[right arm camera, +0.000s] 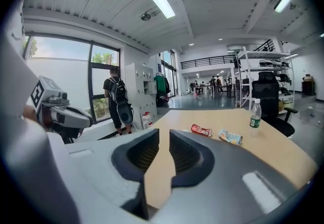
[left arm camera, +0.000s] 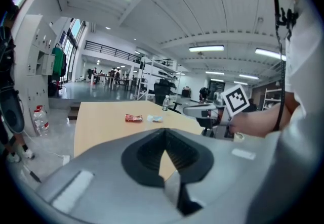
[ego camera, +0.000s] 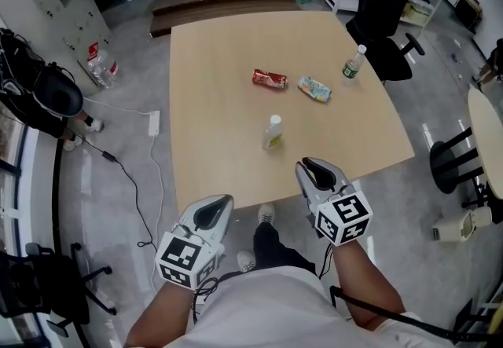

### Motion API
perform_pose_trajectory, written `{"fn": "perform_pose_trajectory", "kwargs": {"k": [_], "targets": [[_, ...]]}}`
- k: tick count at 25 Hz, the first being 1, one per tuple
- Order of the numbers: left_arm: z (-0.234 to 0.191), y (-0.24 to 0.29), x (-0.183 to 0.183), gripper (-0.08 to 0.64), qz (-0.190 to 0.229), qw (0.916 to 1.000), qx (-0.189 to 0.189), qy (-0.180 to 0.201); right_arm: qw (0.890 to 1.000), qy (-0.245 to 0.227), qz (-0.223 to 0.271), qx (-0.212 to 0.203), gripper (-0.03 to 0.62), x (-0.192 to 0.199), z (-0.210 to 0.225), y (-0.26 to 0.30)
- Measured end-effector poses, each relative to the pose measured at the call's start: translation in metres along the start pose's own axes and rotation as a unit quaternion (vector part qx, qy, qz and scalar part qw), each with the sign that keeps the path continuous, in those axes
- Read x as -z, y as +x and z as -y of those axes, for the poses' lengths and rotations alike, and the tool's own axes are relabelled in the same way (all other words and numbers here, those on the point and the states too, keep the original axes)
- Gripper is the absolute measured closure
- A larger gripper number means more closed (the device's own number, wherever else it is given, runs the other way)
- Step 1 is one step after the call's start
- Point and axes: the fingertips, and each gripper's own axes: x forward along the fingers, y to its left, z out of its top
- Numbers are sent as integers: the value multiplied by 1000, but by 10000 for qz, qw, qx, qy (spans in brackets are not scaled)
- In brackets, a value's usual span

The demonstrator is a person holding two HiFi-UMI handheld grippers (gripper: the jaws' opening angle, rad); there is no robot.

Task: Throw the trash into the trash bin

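Crushed can [ego camera: 269, 80] on table [ego camera: 212, 111], left gripper [ego camera: 226, 199] and right gripper [ego camera: 306, 163] pointing toward it

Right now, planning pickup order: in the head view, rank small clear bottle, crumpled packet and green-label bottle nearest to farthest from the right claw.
1. Small clear bottle, ahead-left of the right claw.
2. Crumpled packet, mid-table.
3. Green-label bottle, far right edge.

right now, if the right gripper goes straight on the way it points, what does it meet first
Most likely the table top just past its near edge, since the right gripper tilts slightly down. The small bottle may stand close by.
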Motion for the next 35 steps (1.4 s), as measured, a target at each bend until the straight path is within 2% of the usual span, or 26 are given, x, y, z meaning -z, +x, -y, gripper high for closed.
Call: {"fn": "perform_pose_trajectory", "kwargs": {"k": [4,9,14,20,24,35], "targets": [[-4,19,7,554,-284,9996,6,57,9999,-93,-81,51,495,2,19,33],[-18,40,15,554,-582,9983,36,-53,9997,37,-225,18,464,16,31,76],[-28,68,16,554,-809,9966,119,-16,9992,-188,-348,-43,439,24,38,111],[-29,94,18,554,-948,9951,276,-55,9966,-563,-595,-108,428,38,38,139],[-33,100,21,554,-993,9947,245,-137,9956,-696,-617,-153,426,34,36,150],[-39,101,23,554,-1026,9943,145,-239,9937,-742,-818,-192,442,45,34,161]]}}
